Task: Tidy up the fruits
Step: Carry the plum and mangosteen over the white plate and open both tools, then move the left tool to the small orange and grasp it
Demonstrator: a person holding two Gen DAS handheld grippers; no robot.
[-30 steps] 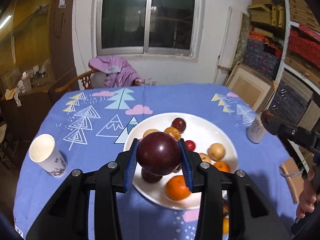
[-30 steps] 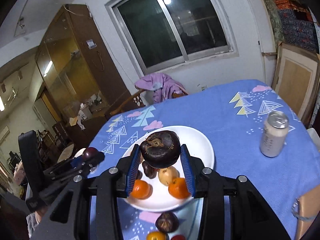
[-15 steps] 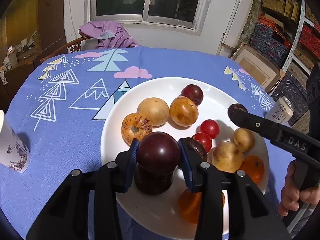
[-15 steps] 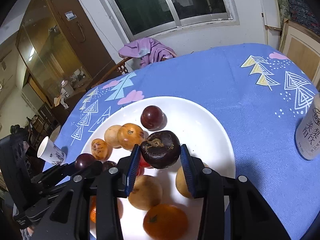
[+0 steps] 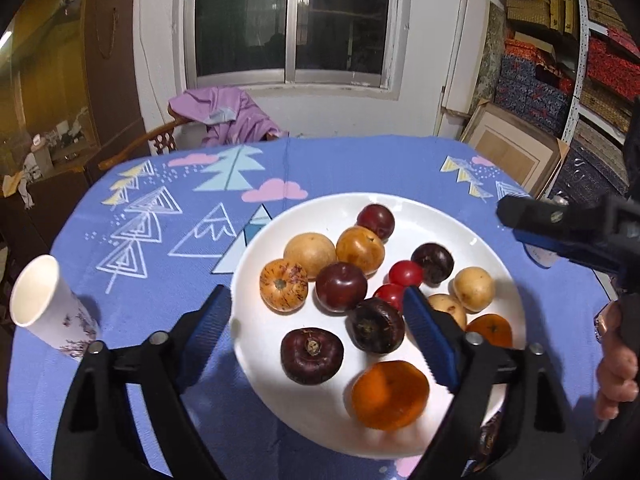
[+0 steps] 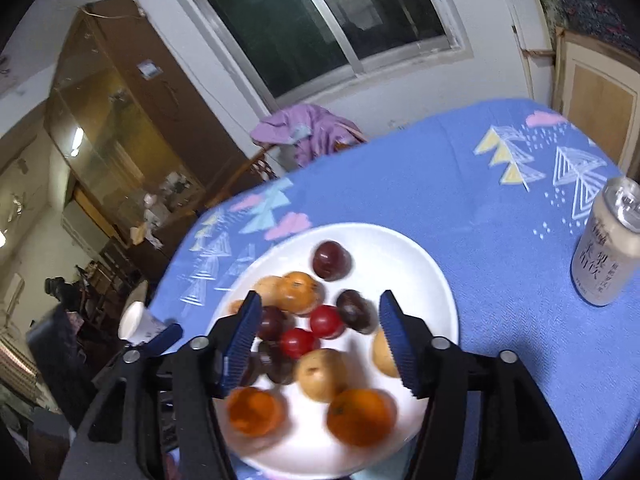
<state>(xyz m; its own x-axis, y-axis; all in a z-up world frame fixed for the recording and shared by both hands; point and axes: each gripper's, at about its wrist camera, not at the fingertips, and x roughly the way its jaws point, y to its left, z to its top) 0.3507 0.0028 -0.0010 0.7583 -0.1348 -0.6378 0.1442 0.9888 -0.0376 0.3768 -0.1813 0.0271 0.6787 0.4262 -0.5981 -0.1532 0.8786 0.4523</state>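
Blue patterned tablecloth (image 5: 340, 160), white plate (image 5: 452, 220) of fruit, dark window (image 5: 288, 20) behind. Left gripper (image 5: 316, 316) and right gripper (image 6: 318, 336) jaws just opening, wide, nothing held.

One plate (image 5: 460, 216), one paper cup (image 5: 44, 304), one can (image 6: 606, 248).

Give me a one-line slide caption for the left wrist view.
Left gripper, jaws just opened and empty, above a white plate of mixed fruit on a blue tablecloth.
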